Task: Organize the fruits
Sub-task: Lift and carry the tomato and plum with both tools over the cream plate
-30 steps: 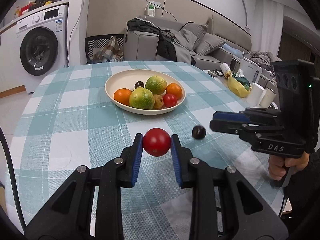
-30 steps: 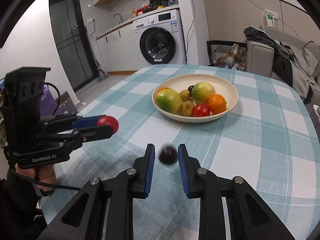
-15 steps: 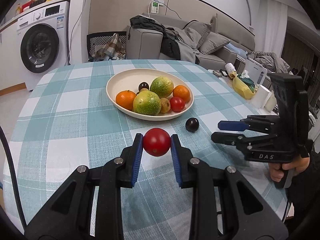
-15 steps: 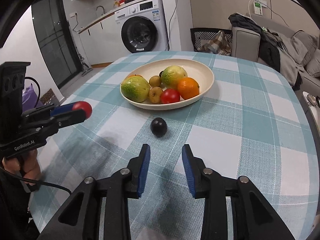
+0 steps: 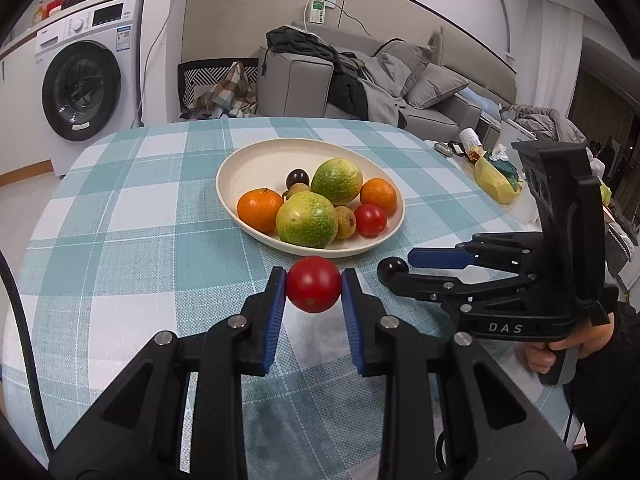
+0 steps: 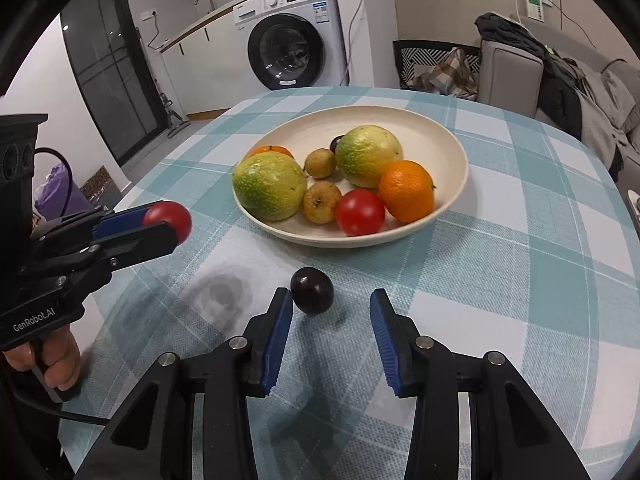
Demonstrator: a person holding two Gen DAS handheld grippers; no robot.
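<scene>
Both wrist views look down along their fingers, close above the table (image 5: pixel 132 216), sharing the bowl (image 6: pixel 440 140).

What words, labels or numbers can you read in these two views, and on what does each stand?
"DAS": white letters on the black body of the right tool.
"GenRobot.AI": white letters on the black body of the left tool.
White front-loading washing machine: panel marks and blue sticker too small to read.
White wall device with green screen: unreadable.
</scene>
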